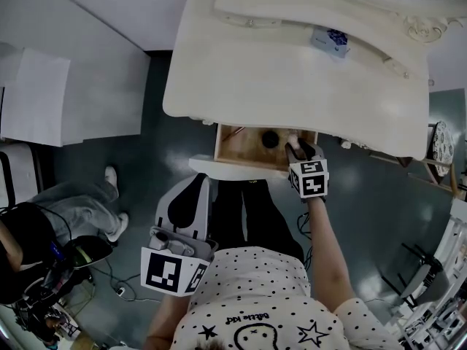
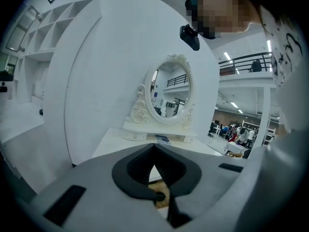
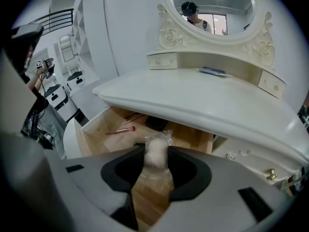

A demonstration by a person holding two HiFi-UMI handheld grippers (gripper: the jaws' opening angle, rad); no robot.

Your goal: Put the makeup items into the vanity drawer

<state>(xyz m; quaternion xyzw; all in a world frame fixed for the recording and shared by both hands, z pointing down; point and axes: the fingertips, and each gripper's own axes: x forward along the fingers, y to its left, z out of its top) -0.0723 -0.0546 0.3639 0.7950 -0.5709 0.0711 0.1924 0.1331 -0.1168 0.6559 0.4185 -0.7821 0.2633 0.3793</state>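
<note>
Directly ahead of you stands the cream-white vanity table [image 1: 292, 79] with carved trim, its shallow wooden drawer [image 1: 237, 146] with a white front pulled open beneath the tabletop. Your right gripper [image 1: 298, 153] reaches over the drawer's right-hand end. In the right gripper view its jaws are drawn narrow on a small white puff [image 3: 156, 154] sealed in clear plastic wrap. The puff is pinched at the jaw tips and held over the drawer's bare wood floor; whether it touches that floor cannot be told.

Within the drawer, a slim brush with a pink-red tip [image 3: 120, 129] lies toward the left. A flat black compact [image 3: 157, 123] sits just behind the puff, and thin dark sticks [image 3: 131, 116] lie near the back wall.

Your left gripper [image 1: 179, 245] hangs low, close to your body and well apart from the drawer. In the left gripper view its jaws are pressed together at the tips, with nothing between them, and they point toward the oval mirror in an ornate cream frame [image 2: 170, 88].

On the tabletop, below the mirror, rests a small blue-and-white packet [image 1: 330, 40]. At the left of the head view, a person's legs in grey trousers and white shoes [image 1: 87, 210] stand on the dark floor [image 1: 168, 152].
</note>
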